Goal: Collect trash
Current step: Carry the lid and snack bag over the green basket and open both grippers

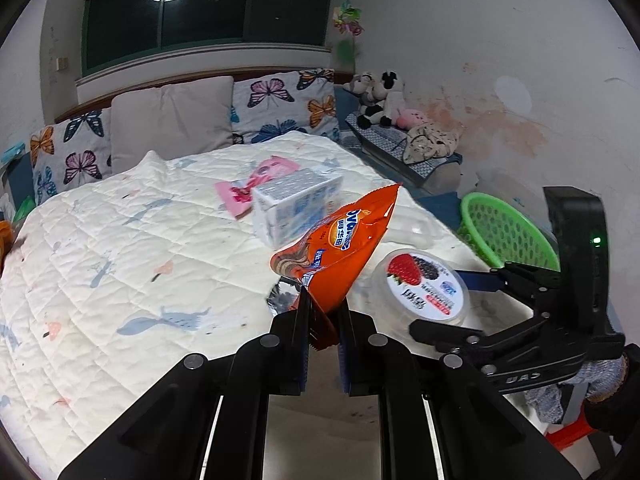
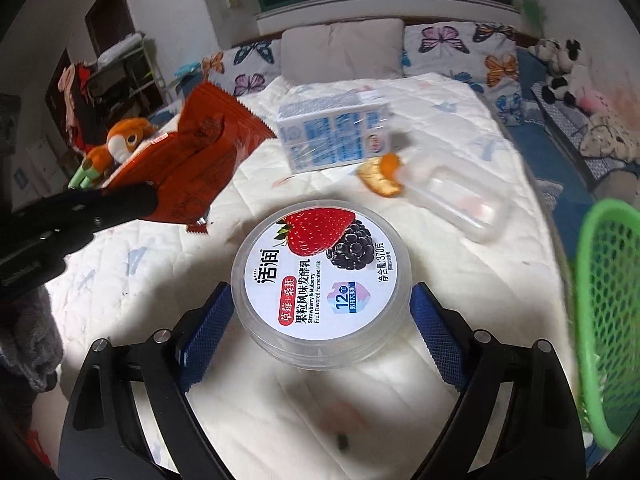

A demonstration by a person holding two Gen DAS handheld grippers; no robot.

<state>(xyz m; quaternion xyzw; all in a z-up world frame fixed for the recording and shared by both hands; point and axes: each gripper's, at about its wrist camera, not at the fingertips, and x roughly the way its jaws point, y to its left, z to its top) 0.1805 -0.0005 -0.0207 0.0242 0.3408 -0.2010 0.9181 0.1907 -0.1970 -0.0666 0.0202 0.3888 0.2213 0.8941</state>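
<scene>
Yogurt tub [image 2: 322, 284], round, clear-walled, with a strawberry-and-mulberry lid, sits on the bed [image 2: 460, 112] between the spread blue fingers of the right gripper [image 2: 322, 316]. Left gripper [image 1: 323, 334] pinches an orange snack wrapper [image 1: 340, 248], lifted above the quilt.

Your left gripper [image 1: 322, 320] has matte black linkage arms, silver round pivot screws and blue textured pads. Your right gripper [image 2: 322, 316] matches, carrying a lit green indicator [image 1: 596, 240]. Your hand [image 1: 600, 376] wears a grey knit glove.
</scene>
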